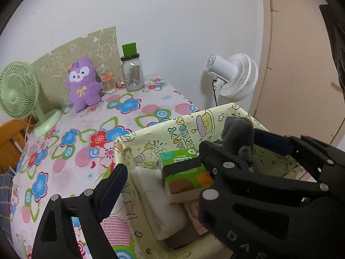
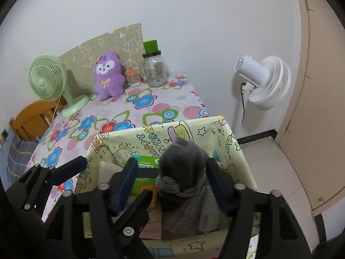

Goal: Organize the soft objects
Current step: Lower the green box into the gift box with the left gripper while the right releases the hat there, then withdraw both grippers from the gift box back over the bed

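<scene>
The right tongs [image 2: 172,185] stand wide apart around the grey plush toy [image 2: 183,164] — upright in the yellow cartoon-print box [image 2: 133,136] on the bench, apparently unsqueezed — while the left tongs [image 1: 163,172] gape empty just beside, over the green tissue pack [image 1: 183,168].

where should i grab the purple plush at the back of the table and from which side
Take the purple plush across its body, just below the yellow bow, coming in from the front over the open tablecloth. It sits upright against the backboard, with a cotton swab jar close on one side, so the back is blocked. The body looks wide and squashy, so it probably suits the jaws better than the ears.
</scene>
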Motion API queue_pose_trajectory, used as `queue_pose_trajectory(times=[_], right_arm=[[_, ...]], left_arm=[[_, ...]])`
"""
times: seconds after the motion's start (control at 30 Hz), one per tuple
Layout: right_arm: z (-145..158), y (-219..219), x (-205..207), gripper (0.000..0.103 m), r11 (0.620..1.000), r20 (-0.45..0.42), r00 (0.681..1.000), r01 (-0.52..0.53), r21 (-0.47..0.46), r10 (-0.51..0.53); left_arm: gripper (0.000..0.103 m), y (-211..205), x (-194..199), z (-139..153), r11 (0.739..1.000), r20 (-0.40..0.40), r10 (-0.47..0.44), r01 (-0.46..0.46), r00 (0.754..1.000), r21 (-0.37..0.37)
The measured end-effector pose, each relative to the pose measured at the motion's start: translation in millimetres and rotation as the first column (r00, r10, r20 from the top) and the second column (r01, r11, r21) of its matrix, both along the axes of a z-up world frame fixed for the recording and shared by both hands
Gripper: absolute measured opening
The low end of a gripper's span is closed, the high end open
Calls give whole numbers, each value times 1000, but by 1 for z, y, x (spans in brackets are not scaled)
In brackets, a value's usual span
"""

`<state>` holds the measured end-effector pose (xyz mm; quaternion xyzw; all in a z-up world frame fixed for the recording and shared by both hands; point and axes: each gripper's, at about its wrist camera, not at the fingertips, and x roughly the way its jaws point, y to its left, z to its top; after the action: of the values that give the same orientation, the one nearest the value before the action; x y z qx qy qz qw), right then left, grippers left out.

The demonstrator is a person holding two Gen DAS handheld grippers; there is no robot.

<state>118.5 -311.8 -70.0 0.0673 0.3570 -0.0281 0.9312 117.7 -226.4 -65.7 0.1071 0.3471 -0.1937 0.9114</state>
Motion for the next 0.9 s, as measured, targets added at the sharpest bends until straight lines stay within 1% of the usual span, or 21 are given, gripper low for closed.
queue_pose_trajectory(times=[0.23,0.3,0.53,0.63,0.9], right_arm=[[7,11,-11,88,1000,16,1000,7,5,-7],[10,16,-15,90,1000,18,1000,12,6,-12],[19,35,-28,92,1000,47,999,9,-6,-9],[22,45,-33,93,1000,57,998,4,-5,-4],[29,73,-46,93,1000,85,996,-11,-10,12]], left_arm=[[95,14,-8,7,1000,17,22,-22,1000,-8],[97,18,-11,9,1000,24,30,-29,999,-11],[101,40,-23,18,999,57,40,-39,998,-21],[103,53,-29,21,998,70,58,-56,996,-31],[103,92,-41,30,992,95,117,-113,989,-51]])
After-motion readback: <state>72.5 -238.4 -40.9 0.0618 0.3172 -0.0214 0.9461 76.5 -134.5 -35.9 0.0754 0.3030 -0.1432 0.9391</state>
